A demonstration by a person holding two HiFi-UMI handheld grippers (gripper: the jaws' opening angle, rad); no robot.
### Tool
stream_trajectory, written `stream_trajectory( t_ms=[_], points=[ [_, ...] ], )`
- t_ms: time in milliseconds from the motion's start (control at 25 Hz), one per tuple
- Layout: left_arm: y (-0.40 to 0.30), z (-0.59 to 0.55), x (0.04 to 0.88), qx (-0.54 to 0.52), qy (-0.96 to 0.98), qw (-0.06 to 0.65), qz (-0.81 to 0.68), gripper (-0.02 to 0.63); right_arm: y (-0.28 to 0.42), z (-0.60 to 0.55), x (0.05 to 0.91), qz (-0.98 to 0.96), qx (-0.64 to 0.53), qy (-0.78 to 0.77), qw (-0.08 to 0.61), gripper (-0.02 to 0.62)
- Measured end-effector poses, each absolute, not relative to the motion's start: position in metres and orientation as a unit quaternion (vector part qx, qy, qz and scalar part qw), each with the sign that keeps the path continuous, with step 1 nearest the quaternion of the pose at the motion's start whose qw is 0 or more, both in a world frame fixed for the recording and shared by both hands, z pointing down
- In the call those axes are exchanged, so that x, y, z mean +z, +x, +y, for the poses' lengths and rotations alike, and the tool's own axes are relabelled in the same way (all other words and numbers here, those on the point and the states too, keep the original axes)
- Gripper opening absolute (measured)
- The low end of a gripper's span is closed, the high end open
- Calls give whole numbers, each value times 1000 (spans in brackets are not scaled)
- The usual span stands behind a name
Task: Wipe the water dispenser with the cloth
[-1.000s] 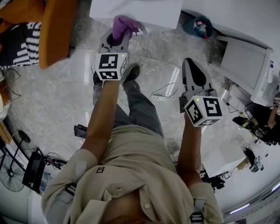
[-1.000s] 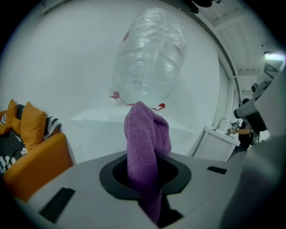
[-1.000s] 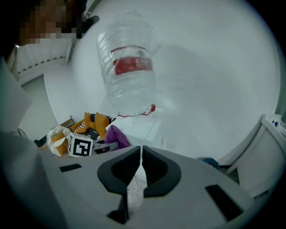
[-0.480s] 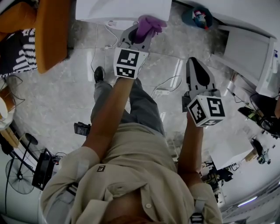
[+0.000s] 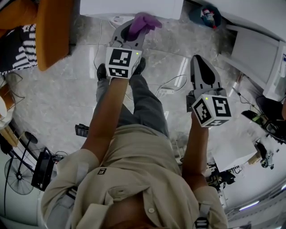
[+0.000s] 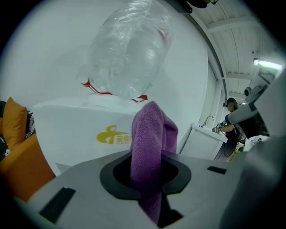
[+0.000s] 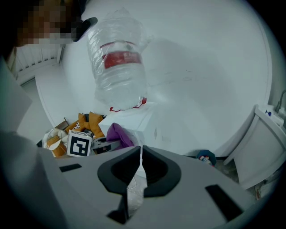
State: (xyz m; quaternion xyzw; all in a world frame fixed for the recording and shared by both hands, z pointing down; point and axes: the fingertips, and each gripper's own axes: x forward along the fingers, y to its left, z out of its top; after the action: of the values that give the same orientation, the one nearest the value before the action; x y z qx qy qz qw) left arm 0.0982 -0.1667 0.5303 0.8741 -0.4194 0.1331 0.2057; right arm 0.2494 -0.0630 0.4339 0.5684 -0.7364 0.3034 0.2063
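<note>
Ahead, left tongs clamping cloth, arm outstretched

Purple cloth bunched upright, white water dispenser close behind

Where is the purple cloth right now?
The cloth is at the top middle of the head view, pinched in the left gripper, close to the white water dispenser.
</note>
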Motion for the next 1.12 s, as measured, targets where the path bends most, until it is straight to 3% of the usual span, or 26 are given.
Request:
stream_trajectory(
  t_ms=[600,1120],
  points=[
    [-81,-201,560,134,802,202,-546,80,188,-65,468,-749,315,534,235,28],
    [-78,-199,595,148,806,214,-532,80,186,-53,494,-735,332,540,240,28]
  ],
)
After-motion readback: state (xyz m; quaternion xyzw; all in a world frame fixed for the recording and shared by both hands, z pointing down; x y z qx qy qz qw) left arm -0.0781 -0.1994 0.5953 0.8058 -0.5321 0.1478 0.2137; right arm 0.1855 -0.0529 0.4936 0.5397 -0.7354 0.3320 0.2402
